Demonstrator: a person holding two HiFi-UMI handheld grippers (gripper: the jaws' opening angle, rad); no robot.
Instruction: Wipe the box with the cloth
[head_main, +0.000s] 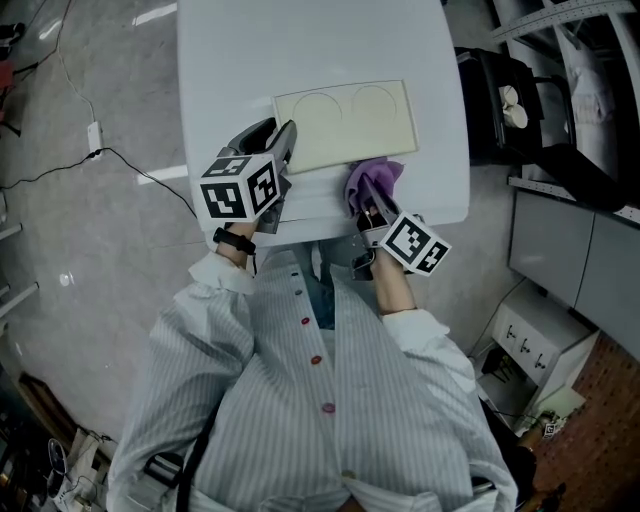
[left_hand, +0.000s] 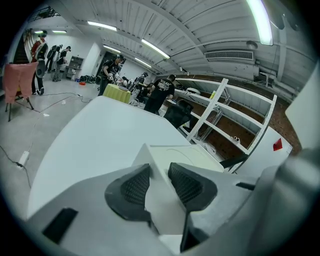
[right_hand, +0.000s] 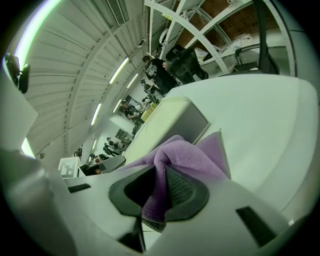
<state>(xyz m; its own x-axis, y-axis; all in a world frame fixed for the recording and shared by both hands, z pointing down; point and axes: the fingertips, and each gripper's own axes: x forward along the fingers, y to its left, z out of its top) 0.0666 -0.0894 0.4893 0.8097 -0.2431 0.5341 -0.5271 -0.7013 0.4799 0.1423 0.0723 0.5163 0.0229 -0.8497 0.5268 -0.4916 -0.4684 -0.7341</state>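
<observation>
A flat cream box (head_main: 345, 125) with two round outlines on its lid lies on the white table (head_main: 220, 60). My left gripper (head_main: 275, 135) is at the box's near left corner. In the left gripper view the jaws (left_hand: 159, 182) stand wide on either side of that corner of the box (left_hand: 185, 152), and I see no firm press. My right gripper (head_main: 368, 205) is shut on a purple cloth (head_main: 372, 178), which hangs against the box's near edge. In the right gripper view the cloth (right_hand: 185, 155) bunches over the pads, with the box (right_hand: 170, 117) just beyond.
The table's near edge runs just behind both grippers. A black bag (head_main: 495, 100) sits right of the table, with a white cabinet (head_main: 540, 340) nearer. A cable (head_main: 95, 150) lies on the floor at left. People (left_hand: 160, 92) and white shelving (left_hand: 225, 120) stand beyond the table.
</observation>
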